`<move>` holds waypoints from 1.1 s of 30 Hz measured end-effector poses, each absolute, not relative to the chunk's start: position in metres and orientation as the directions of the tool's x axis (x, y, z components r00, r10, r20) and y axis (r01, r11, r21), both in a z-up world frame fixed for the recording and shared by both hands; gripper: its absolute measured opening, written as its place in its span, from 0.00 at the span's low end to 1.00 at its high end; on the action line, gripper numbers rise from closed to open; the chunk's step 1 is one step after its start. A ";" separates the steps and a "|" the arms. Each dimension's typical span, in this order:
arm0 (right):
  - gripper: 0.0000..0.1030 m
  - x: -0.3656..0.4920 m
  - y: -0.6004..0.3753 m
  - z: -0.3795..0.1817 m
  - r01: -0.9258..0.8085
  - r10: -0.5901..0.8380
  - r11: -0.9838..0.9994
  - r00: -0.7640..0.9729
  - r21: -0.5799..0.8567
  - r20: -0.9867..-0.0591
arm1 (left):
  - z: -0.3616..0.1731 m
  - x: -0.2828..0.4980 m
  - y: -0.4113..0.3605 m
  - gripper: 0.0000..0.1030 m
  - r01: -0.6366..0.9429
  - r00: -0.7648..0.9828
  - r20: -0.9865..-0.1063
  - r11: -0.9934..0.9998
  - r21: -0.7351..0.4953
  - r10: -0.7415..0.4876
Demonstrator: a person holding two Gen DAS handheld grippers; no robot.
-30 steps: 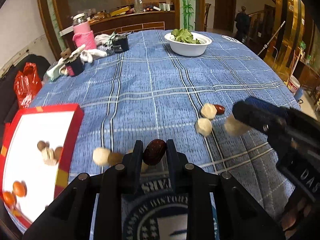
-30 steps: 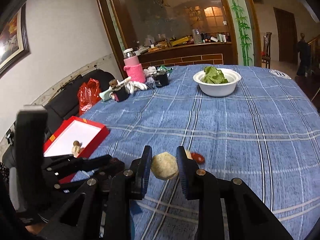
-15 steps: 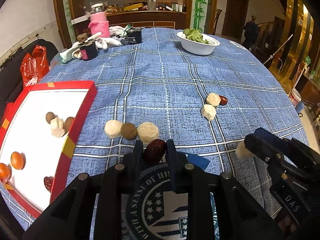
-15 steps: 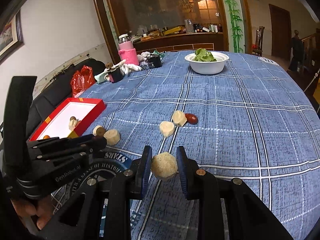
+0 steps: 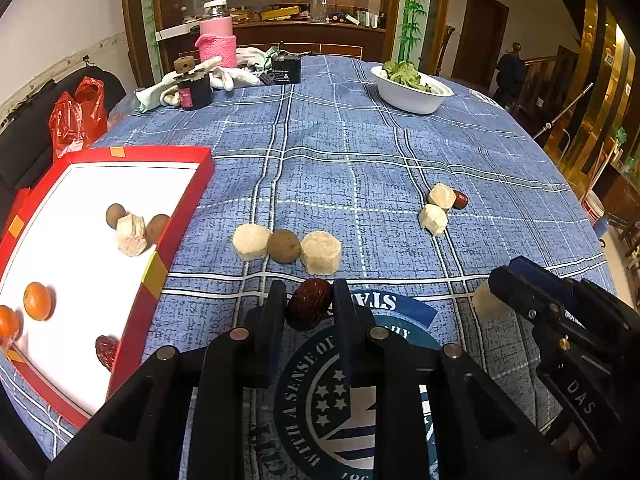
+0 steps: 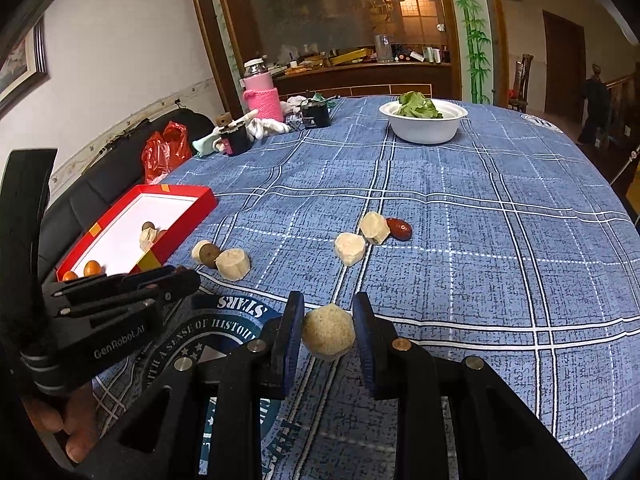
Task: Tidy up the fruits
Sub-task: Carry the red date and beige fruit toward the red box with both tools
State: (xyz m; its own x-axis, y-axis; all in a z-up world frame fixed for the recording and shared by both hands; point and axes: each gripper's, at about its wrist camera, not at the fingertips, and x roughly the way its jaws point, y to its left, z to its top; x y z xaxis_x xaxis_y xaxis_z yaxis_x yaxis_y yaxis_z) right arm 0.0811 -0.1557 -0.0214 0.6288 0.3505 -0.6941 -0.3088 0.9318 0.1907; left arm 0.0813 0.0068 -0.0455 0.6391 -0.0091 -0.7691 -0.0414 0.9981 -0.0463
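Observation:
My left gripper (image 5: 309, 308) is shut on a dark red date (image 5: 309, 309), held above the near edge of the blue tablecloth. My right gripper (image 6: 328, 336) is shut on a pale beige fruit chunk (image 6: 328, 337); it also shows in the left wrist view (image 5: 486, 300). A red tray with a white floor (image 5: 172, 224) lies at the left and holds oranges (image 5: 37, 301), brown round fruits, a pale chunk and a date. On the cloth, two pale chunks flank a brown fruit (image 5: 283, 245). Farther right lie two pale chunks (image 5: 433, 219) and a red date (image 5: 460, 199).
A white bowl of greens (image 5: 410, 92) stands at the far side. A pink-sleeved bottle (image 5: 216, 38), dark jars, a cloth and a red plastic bag (image 5: 76, 116) sit at the far left. A round printed emblem (image 5: 344, 396) lies under my grippers.
Both grippers have drawn back toward the near edge of the table, each holding its fruit. More of the tray and the loose fruits has come into view.

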 end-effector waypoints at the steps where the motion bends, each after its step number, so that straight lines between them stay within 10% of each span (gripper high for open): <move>1: 0.25 0.082 -0.157 -0.021 -0.304 0.349 0.933 0.631 0.193 -0.693 | -0.046 0.081 0.005 0.20 -0.039 0.640 -0.769 0.998 -0.041 -0.007; 33: 0.25 0.094 -0.156 -0.021 -0.253 0.305 0.951 0.675 0.177 -0.672 | -0.056 0.091 0.015 0.20 -0.118 0.657 -0.751 0.993 -0.019 0.064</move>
